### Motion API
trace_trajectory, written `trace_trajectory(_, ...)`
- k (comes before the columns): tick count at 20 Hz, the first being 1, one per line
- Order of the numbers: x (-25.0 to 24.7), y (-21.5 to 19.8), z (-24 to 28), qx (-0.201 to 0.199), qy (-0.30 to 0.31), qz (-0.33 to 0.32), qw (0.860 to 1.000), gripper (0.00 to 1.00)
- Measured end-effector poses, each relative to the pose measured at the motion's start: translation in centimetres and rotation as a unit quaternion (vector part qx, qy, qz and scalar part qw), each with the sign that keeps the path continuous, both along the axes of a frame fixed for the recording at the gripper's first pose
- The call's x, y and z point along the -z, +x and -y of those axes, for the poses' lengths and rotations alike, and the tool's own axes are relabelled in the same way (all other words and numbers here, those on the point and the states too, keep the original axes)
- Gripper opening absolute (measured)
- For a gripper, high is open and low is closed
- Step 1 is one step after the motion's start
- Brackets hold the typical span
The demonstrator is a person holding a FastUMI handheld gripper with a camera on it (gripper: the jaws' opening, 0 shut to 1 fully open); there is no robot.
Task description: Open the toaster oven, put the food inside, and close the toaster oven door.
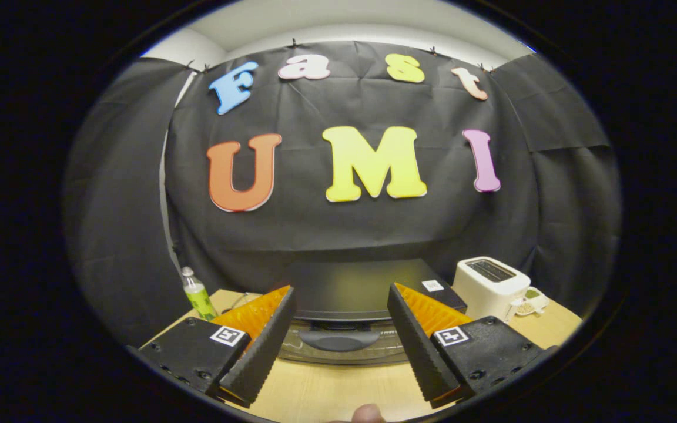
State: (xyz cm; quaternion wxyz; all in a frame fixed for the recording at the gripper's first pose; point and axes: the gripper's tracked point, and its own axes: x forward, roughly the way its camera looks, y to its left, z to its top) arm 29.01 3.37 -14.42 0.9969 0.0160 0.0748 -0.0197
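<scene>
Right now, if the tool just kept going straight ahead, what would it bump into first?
Most likely the toaster oven. The open tool points at its closed door, with the door handle showing between the fingers. Nothing seems to lie in between, though the fisheye view makes depth hard to judge.

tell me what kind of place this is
Probably a staged recording booth, not a real kitchen: a black cloth wall hangs behind a light wooden table holding a black toaster oven, a white pop-up toaster and a green-labelled plastic bottle. The hand-held gripper is open before the oven.
</scene>
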Motion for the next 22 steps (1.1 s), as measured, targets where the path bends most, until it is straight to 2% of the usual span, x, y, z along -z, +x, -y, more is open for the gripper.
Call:
trace_trajectory(7, 5.8, 4.6, 1.0, 0.017, -0.021, -0.013, 1.0, 1.0)
trace_trajectory(12, 7.8, 4.9, 1.2, 0.022, -0.022, -0.019, 0.999, 1.0)
trace_trajectory(17, 7.8, 4.8, 1.2, 0.012, -0.016, 0.023, 1.0, 1.0)
trace_trajectory(22, 8.2, 4.6, 1.3, 0.0, -0.013, 0.004, 1.0, 1.0)
